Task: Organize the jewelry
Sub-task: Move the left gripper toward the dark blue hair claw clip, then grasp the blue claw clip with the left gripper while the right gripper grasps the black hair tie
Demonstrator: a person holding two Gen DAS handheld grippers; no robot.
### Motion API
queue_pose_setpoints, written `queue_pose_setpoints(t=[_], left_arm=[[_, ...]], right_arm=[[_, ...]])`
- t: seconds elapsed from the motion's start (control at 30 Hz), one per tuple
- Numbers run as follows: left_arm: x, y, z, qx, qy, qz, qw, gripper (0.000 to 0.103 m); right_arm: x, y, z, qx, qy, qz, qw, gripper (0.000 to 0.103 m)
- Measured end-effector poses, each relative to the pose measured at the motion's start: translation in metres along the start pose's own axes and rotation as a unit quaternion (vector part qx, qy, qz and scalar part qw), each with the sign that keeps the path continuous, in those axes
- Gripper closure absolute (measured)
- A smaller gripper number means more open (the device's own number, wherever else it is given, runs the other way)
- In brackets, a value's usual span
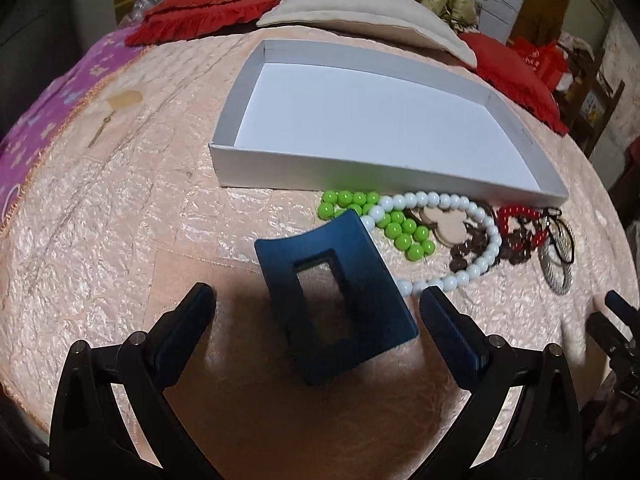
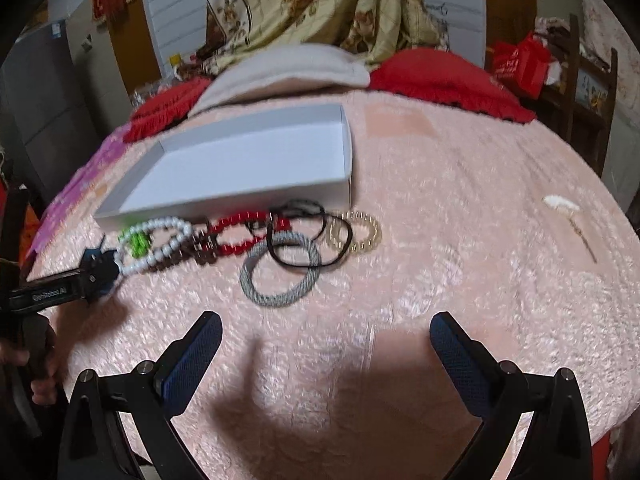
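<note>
A shallow white box (image 1: 372, 120) sits open on a bed covered with a pale pink quilted bedspread (image 1: 120, 220), with nothing lying in the box. The jewelry lies in a row just beside the box's near wall: a green bead bracelet (image 1: 400, 228), a white bead necklace (image 1: 460, 236) looped over it, a dark brown bead strand (image 1: 464, 252), a red bead bracelet (image 1: 520, 220), and, seen from the right wrist camera, a grey braided hair tie (image 2: 280, 272), a black elastic loop (image 2: 312, 248) and a gold-toned ring bracelet (image 2: 354, 232) at the right end of the row.

A dark blue rectangular hair claw clip (image 1: 336, 300) rests on the bedspread nearer the bed's front edge, touching the white necklace. The left tongs (image 1: 318, 300) stand wide apart with the clip between them, neither finger touching it. The right tongs (image 2: 326, 328) are also spread apart, holding nothing, over bare bedspread short of the hair tie. Red cushions (image 1: 200, 12) and a beige pillow (image 1: 360, 12) lie along the far edge of the bed.
</note>
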State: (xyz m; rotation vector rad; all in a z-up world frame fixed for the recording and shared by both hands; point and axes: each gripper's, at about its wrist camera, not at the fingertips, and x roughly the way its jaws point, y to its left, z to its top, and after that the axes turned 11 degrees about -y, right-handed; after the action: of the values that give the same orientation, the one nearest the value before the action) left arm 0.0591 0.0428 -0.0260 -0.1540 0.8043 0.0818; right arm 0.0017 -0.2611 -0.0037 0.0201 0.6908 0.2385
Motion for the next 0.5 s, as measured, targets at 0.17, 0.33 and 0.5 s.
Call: queue_pose_setpoints(t=[0.17,0.33,0.5], left_arm=[[-0.001,0.006,-0.001,-0.004,-0.014,0.001,0.9999,0.001],[-0.003,0.016,0.003,-0.031,-0.019,-0.005,0.9994,0.002],[-0.008,0.023,0.003,-0.047,-0.029,0.0,0.9985,0.023]], right_arm=[[0.019,0.011,-0.011,-0.027,0.05,0.01,0.998,0.0],[0.026,0.018,-0.018,-0.047,0.057,-0.007,0.997,0.0],[0.025,0.017,-0.018,-0.05,0.063,-0.011,0.997,0.0]])
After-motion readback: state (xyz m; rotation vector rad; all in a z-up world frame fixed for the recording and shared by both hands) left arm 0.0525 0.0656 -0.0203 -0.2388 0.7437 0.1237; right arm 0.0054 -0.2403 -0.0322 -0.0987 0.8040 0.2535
